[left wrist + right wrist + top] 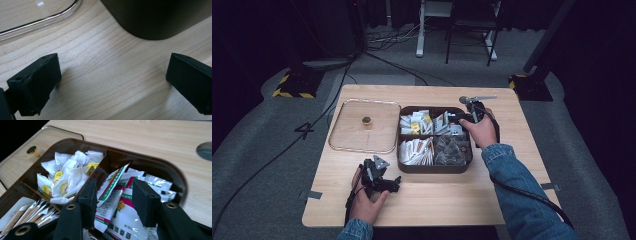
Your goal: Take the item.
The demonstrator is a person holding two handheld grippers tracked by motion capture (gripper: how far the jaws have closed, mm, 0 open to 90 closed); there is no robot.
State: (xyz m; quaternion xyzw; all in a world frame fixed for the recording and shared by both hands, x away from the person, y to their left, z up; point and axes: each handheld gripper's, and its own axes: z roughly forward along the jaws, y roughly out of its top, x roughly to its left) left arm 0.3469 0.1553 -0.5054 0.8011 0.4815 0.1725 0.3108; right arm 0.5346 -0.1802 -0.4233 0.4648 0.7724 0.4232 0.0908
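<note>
the right gripper (113,205) has its matte black jaws partly closed around glossy printed sachets (117,217) in the dark rounded tray's (432,167) far right compartment. the left gripper (112,82) rests wide open and empty on the pale grained table (105,75), beside the clear rounded lid (364,127).

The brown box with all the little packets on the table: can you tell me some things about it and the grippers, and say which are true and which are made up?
1. The dark brown divided box has its lid on. False: it is open; the clear flat lid with a small gold knob lies on the light wooden table to its left.
2. The right gripper has its jaws over the white sachets with green and pink print in the box. True.
3. The left gripper is holding a tea bag. False: its jaws are wide apart over bare table.
4. White tea bags with yellow tags fill one compartment. True.
5. The box stands on the floor. False: it is on the table.
</note>
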